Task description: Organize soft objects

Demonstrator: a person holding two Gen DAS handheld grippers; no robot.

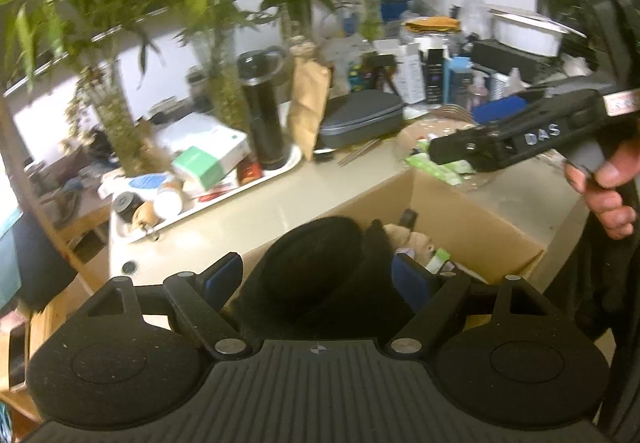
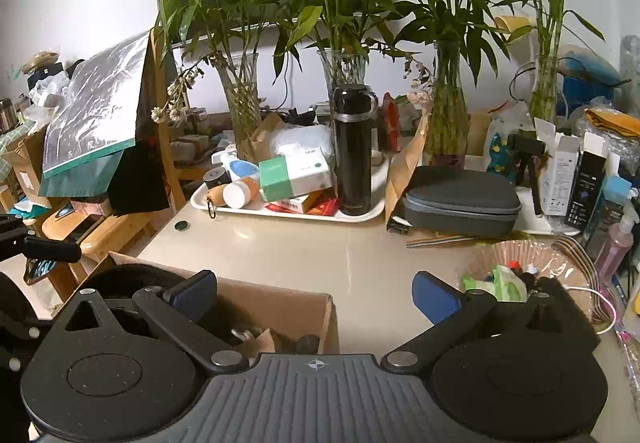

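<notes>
An open cardboard box (image 1: pixel 472 219) (image 2: pixel 280 299) stands at the table's near edge. My left gripper (image 1: pixel 318 277) sits over it, its blue pads on either side of a black soft object (image 1: pixel 320 267) (image 2: pixel 132 275) that fills the gap between them, held at the box's left end. Inside the box lie a tan plush (image 1: pixel 412 239) and a green-white packet (image 1: pixel 438 259). My right gripper (image 2: pixel 314 293) (image 1: pixel 444 151) hovers open over the box's right edge with nothing between its fingers. A person's hand (image 1: pixel 608 195) grips its handle.
A clear plastic bowl (image 2: pixel 516 255) of green packets sits right of the box. Behind are a white tray (image 2: pixel 360 217) with a black flask (image 2: pixel 354 147), a grey zip case (image 2: pixel 460 199), several glass vases of bamboo (image 2: pixel 446 115) and a pink bottle (image 2: pixel 612 247). Wooden chairs (image 2: pixel 100 235) stand left.
</notes>
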